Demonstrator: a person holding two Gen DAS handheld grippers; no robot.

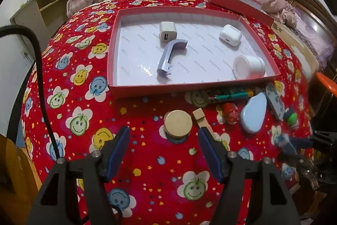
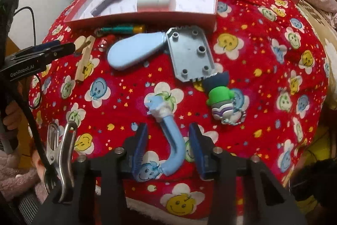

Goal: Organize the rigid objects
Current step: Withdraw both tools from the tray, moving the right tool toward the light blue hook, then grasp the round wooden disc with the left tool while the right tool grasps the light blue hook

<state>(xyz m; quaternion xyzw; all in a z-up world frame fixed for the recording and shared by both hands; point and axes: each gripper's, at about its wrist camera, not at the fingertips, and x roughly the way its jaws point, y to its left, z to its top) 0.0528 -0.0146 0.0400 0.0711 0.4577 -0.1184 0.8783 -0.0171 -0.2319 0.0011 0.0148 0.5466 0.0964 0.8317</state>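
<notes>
The red tray [image 1: 134, 89] on my bedspread [image 1: 88, 98] holds the purple handle [image 1: 168, 56]. My left gripper [image 1: 163, 140] gapes wide near the wooden disc [image 1: 178, 124]; my right gripper [image 2: 167, 136] straddles the blue curved piece [image 2: 171, 140], jaws apart.

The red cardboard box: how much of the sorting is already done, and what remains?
Done: the red cardboard box holds a white USB charger, a white earbud case, a white plastic jar and a grey-purple curved handle.
In hand: nothing gripped; the open right gripper straddles a light blue curved handle.
Left: the round wooden disc, blue oval case, grey plate and other small items.
</notes>
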